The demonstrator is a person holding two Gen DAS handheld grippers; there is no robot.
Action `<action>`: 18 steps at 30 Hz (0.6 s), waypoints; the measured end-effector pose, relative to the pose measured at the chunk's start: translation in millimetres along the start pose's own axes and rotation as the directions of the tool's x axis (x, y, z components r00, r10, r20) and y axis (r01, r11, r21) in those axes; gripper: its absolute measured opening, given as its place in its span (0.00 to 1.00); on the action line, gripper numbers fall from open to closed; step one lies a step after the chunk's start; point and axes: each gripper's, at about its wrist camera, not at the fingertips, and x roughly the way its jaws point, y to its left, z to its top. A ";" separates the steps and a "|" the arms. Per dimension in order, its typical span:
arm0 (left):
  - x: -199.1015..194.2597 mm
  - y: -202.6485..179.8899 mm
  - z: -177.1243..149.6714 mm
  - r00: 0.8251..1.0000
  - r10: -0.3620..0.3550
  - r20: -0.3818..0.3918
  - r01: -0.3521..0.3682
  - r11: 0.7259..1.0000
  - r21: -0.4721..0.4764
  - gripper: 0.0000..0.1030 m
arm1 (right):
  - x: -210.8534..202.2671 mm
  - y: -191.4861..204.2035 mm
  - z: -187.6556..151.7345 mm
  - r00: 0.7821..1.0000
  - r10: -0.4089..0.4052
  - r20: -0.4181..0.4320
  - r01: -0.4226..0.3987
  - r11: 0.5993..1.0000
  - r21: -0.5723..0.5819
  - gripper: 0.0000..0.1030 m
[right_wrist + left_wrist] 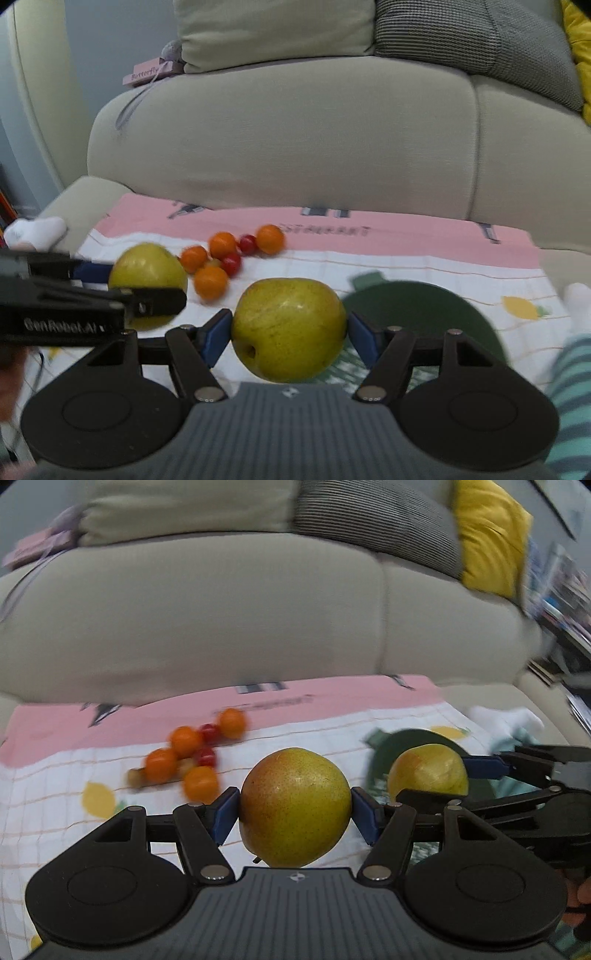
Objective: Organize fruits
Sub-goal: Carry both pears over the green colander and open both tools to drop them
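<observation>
My left gripper (294,808) is shut on a yellow-green pear with a reddish blush (294,806), held above the cloth. My right gripper (290,330) is shut on a second yellow-green pear (290,330), held at the left edge of a dark green plate (424,310). Each gripper shows in the other's view: the right one with its pear (428,775) over the plate (384,749), the left one with its pear (147,273). A cluster of small oranges (184,742) and red cherry tomatoes (207,757) lies on the cloth; it also shows in the right wrist view (221,245).
A white checked cloth with lemon prints and a pink border (406,236) covers the seat of a beige sofa (295,140). Cushions lean on the sofa back, one grey striped (376,520) and one yellow (487,535). A pink box (147,74) lies on the sofa's left.
</observation>
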 end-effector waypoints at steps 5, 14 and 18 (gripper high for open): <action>13.3 -46.8 5.7 0.997 -0.067 -0.045 0.072 0.989 0.128 0.72 | -15.0 -31.6 -20.4 0.997 -0.048 -0.057 0.044 0.997 -0.068 0.64; 52.9 -100.0 -1.7 0.974 -0.114 -0.197 0.167 0.946 0.279 0.72 | -3.1 -60.1 -40.3 0.977 -0.072 -0.200 0.024 0.972 -0.234 0.64; 67.1 -102.1 -6.1 0.966 -0.086 -0.242 0.163 0.934 0.318 0.72 | 12.1 -64.0 -46.1 0.963 -0.076 -0.260 -0.001 0.958 -0.287 0.64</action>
